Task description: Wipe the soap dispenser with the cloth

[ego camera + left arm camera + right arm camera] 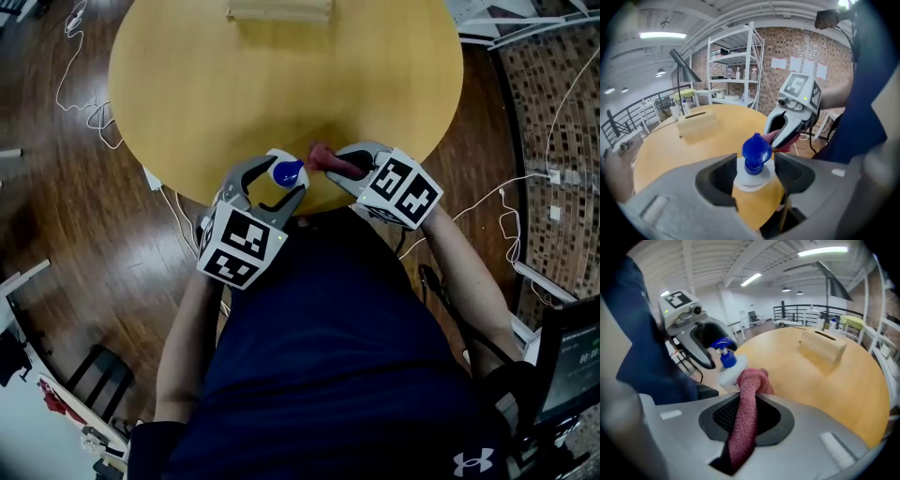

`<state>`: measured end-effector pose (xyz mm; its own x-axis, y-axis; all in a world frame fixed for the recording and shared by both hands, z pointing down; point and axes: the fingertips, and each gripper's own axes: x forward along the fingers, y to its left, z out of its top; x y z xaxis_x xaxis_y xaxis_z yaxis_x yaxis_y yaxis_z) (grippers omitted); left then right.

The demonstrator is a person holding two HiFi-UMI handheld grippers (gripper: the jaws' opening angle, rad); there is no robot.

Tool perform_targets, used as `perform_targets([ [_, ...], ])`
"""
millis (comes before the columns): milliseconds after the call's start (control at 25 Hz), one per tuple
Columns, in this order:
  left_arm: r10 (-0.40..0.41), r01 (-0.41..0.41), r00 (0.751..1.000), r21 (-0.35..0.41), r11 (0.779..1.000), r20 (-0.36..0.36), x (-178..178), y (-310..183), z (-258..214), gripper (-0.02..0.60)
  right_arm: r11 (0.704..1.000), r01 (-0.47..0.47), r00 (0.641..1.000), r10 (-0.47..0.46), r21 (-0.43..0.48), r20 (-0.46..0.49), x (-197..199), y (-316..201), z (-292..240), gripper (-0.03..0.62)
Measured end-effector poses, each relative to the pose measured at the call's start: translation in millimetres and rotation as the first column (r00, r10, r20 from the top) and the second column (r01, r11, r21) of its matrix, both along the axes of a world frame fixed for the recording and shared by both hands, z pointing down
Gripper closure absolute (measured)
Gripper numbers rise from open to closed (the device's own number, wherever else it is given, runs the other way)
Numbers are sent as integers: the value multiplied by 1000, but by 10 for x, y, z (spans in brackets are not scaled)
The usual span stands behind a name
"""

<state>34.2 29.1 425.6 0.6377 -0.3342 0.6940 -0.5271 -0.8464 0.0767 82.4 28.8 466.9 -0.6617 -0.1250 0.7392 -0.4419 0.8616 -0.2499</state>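
Note:
The soap dispenser (286, 172), a white bottle with a blue pump, stands upright at the near edge of the round wooden table (281, 84). My left gripper (284, 178) is shut on it, one pad on each side of the bottle's shoulder (750, 180). From the right, my right gripper (336, 169) is shut on a dark red cloth (322, 157). In the right gripper view the cloth (749, 399) runs between the jaws and bunches at their tips, right next to the bottle (726, 369). Whether the cloth touches the bottle I cannot tell.
A light wooden box (279, 9) with a slot in its top stands at the table's far side. White cables (84, 103) trail over the dark floor at the left. The person's torso is close against the table's near edge. White shelves (733, 70) stand beyond the table.

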Motion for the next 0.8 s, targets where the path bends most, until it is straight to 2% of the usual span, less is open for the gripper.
perform_targets([
  [80,-7,7,999,19,1000,35,4,-32,54,331,998,-60,997,60,-1,58,-42,-64,-48,520],
  [120,-9,8,998,28,1000,57,-10,-43,92,338,999,-51,995,50,8,86,-118,-44,-100,520],
  [200,-36,34,997,39,999,68,-82,-48,135,406,999,10,995,-14,30,104,-294,60,-135,520],
  [280,-74,73,996,35,997,50,-204,-7,141,449,998,61,995,-63,27,77,-395,166,-9,520],
  [360,-111,110,993,27,994,45,-357,48,139,449,998,69,997,-68,-6,46,-445,226,215,520],
  [480,-162,161,985,8,987,66,-608,109,162,446,998,42,999,-43,-56,-10,-524,280,565,520],
  [600,-199,200,978,-8,980,65,-794,143,213,445,998,-9,998,5,-63,-63,-566,256,640,520],
  [720,-174,172,979,27,985,104,-927,167,253,420,999,-13,1000,13,-43,-15,-703,229,350,520],
  [800,-98,82,975,90,993,200,-988,187,304,379,999,33,999,-32,-14,32,-849,257,113,520],
])
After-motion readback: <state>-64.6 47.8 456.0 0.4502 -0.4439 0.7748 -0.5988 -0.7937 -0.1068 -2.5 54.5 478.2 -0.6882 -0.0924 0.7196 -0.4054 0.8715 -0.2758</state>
